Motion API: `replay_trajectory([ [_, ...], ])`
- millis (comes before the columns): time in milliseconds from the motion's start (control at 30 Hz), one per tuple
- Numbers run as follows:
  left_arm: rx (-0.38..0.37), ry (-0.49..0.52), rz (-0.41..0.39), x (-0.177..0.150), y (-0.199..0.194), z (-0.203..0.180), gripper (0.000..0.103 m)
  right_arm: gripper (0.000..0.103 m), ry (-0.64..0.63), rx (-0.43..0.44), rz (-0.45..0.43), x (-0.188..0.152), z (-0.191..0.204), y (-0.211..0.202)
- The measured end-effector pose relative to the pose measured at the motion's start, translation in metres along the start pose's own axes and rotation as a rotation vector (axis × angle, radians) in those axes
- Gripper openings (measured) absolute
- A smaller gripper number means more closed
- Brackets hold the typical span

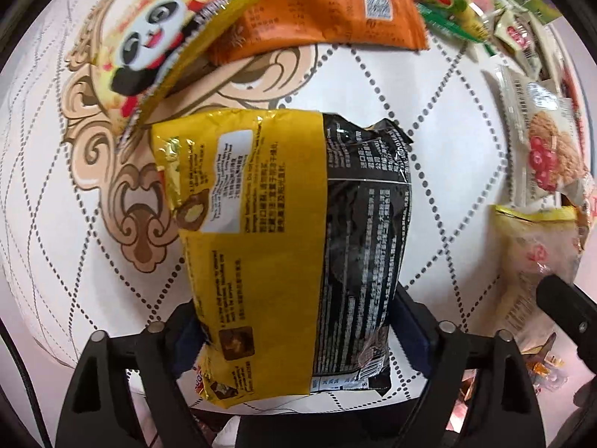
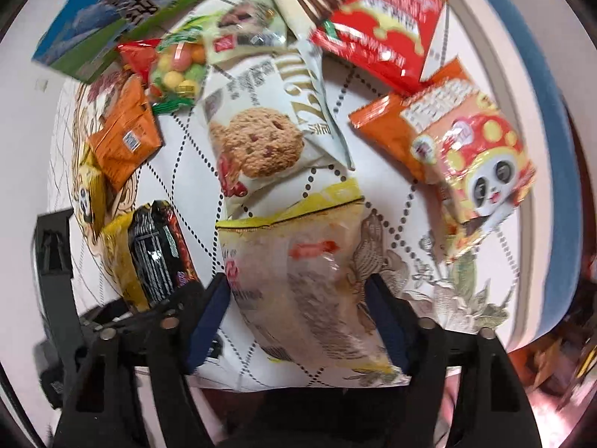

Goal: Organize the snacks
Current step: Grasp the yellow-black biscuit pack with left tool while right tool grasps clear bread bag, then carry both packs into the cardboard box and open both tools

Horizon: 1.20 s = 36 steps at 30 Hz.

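Observation:
A yellow and black snack bag [image 1: 283, 224] fills the middle of the left wrist view, and my left gripper [image 1: 298, 310] is shut on it, with the blue pads against its two long sides. The same bag [image 2: 149, 257] shows at the left of the right wrist view. A clear bag with a yellow top [image 2: 291, 246] sits between the pads of my right gripper [image 2: 298, 283], which touch its sides. That view is blurred. In the left wrist view the clear bag [image 1: 537, 246] lies at the right edge, with a black finger [image 1: 559, 298] over it.
Both bags are over a round table with a white patterned cloth [image 1: 429, 112]. Around them lie a panda packet [image 1: 149, 41], an orange pack [image 1: 317, 3], a cookie packet [image 2: 257, 142], a red packet [image 2: 377, 37], a candy bag [image 2: 175, 67] and a blue-green box [image 2: 123, 7].

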<state>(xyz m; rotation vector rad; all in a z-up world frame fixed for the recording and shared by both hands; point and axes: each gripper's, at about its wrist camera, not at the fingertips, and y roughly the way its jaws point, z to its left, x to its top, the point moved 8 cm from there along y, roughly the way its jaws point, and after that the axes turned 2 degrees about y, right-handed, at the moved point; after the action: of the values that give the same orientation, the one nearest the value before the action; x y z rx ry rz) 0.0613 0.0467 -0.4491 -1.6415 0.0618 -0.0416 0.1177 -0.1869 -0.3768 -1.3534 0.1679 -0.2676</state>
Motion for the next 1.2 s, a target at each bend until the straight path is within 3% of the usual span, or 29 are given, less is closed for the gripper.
replay_trajectory([
  [167, -0.018, 0.004, -0.005, -0.023, -0.008, -0.005, 0.086, 0.08, -0.075, -0.067, -0.038, -0.022, 0.023, -0.003],
  [400, -0.034, 0.016, -0.015, -0.032, 0.008, 0.01, 0.086, 0.08, -0.18, -0.183, -0.058, -0.03, 0.055, 0.026],
  [467, -0.035, 0.015, -0.022, -0.035, -0.003, 0.031, 0.085, 0.076, -0.175, -0.198, -0.056, -0.03, 0.06, 0.038],
  [533, -0.029, 0.01, -0.028, -0.043, -0.02, 0.027, 0.085, 0.055, -0.16, -0.197, -0.051, -0.031, 0.058, 0.044],
  [567, -0.023, 0.006, -0.032, -0.046, -0.022, 0.031, 0.085, 0.054, -0.151, -0.191, -0.05, -0.032, 0.059, 0.046],
  [733, -0.028, -0.038, -0.043, -0.071, -0.048, 0.048, 0.084, 0.049, -0.101, -0.108, -0.055, -0.038, 0.053, 0.039],
  [967, -0.079, -0.059, -0.105, -0.099, -0.107, 0.058, 0.084, 0.048, -0.071, 0.047, -0.074, -0.029, 0.05, -0.007],
  [1200, -0.137, -0.042, -0.258, -0.064, -0.212, 0.04, 0.084, 0.048, -0.067, 0.203, -0.127, 0.023, 0.047, -0.075],
])
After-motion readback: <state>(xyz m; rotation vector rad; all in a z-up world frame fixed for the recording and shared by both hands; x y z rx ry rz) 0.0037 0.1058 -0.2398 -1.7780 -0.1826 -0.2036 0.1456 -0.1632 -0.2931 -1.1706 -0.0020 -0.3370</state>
